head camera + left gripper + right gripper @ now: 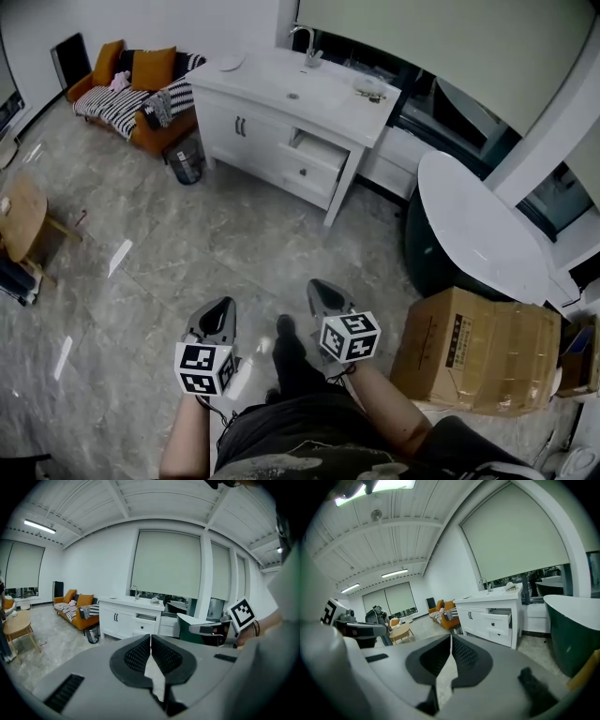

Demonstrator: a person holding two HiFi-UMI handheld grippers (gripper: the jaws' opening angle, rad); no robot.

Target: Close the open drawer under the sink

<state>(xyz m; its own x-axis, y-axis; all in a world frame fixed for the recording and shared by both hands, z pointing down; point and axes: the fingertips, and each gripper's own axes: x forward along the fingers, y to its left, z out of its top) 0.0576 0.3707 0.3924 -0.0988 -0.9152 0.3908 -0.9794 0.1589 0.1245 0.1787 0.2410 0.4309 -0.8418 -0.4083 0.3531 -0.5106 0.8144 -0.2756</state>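
Left gripper (222, 307) and right gripper (321, 289), held low and side by side before the person, tilted slightly downward; jaws of both pressed together, nothing grasped. White vanity (272, 117) with sink (293, 95), well apart across the floor. Open drawer (316, 161), upper right of vanity, pulled out. Step judged: approach. Next, the gap is to be crossed and the drawer front pushed in.

Glossy stone-look floor (187, 253), smooth white vanity (281, 122), matt cardboard box (478, 352).
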